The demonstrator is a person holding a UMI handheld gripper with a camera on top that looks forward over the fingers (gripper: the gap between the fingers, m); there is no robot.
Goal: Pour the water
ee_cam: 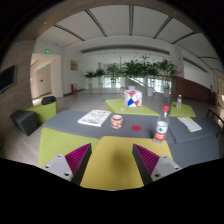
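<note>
A clear plastic water bottle point(162, 127) with a red label stands on the grey table, beyond my right finger. A small red and white cup point(117, 121) stands on the table further left, ahead of the fingers. My gripper point(112, 160) is open and empty, held above a yellow-green mat point(112, 165) at the table's near edge. The pink pads point(76, 156) face each other with a wide gap between them. Both objects are well ahead of the fingertips.
A colourful box point(133, 98) stands further back on the table. White papers point(94, 117) lie at the left, another sheet point(189, 124) at the right. A black chair point(24, 121) stands at the left. Green plants point(135, 70) line the hall behind.
</note>
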